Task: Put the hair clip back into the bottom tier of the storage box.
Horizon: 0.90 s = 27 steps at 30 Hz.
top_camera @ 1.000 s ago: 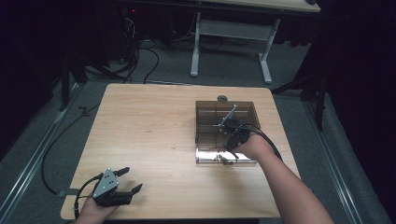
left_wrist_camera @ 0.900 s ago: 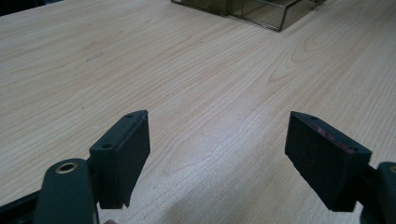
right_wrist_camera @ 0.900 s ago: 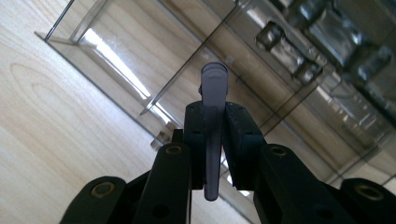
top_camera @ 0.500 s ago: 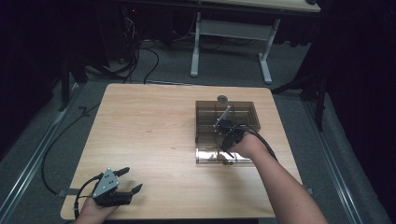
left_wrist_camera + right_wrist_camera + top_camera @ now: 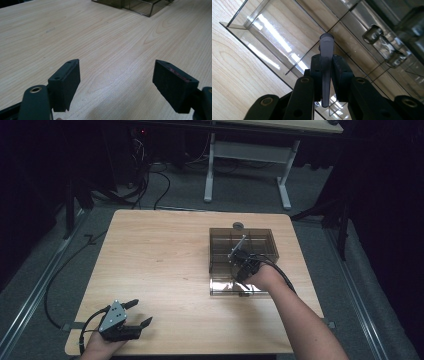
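Right gripper had crept slightly toward the table's left over the smoked clear organizer box, forearm reaching in diagonally from the bottom right. Its jaws were clamped on a thin translucent plastic piece, poised above the box's divided compartments. Left gripper sat unmoved at the near-left corner of the wooden table, jaws wide apart, holding nothing, hand low at the edge.

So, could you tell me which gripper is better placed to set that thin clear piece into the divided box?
The right gripper: it is shut on the clear piece directly over the smoky box. The left gripper sits open at the table's near corner, far from it.
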Motion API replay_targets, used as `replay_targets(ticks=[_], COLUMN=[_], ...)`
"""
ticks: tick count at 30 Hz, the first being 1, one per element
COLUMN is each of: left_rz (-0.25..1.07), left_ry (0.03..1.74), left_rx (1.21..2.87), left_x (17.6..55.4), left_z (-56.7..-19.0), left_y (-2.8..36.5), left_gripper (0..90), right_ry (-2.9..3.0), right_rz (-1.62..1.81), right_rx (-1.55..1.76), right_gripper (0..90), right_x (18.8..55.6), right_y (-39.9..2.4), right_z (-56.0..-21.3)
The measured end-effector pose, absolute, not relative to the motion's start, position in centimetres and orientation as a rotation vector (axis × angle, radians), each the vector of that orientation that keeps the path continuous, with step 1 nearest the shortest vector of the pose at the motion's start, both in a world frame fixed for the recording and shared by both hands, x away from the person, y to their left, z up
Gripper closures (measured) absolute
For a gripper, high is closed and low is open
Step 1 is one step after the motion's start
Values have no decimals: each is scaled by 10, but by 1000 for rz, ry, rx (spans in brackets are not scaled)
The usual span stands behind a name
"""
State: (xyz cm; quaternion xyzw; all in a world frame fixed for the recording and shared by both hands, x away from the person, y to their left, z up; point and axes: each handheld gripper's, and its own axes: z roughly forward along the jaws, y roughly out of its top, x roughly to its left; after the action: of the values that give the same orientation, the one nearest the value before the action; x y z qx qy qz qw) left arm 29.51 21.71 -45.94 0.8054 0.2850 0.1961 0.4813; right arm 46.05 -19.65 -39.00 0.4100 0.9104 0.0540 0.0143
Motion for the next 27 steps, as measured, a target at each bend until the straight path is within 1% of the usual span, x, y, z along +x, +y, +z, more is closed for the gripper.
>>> replay_targets(ticks=[5,14,27], left_rz=[477,477,479], left_ry=[693,693,696], left_rx=[1965,1968,1966], left_x=[295,295,295], left_z=[-459,-459,-460], left_y=[217,217,217], left_gripper=[227,227,228], right_ry=[2838,2858,2843], right_rz=[134,135,130], right_rx=[1258,1202,1251], right_gripper=[806,807,807], right_x=[460,461,455], right_y=[-195,-195,-196], right_z=[-397,-400,-400])
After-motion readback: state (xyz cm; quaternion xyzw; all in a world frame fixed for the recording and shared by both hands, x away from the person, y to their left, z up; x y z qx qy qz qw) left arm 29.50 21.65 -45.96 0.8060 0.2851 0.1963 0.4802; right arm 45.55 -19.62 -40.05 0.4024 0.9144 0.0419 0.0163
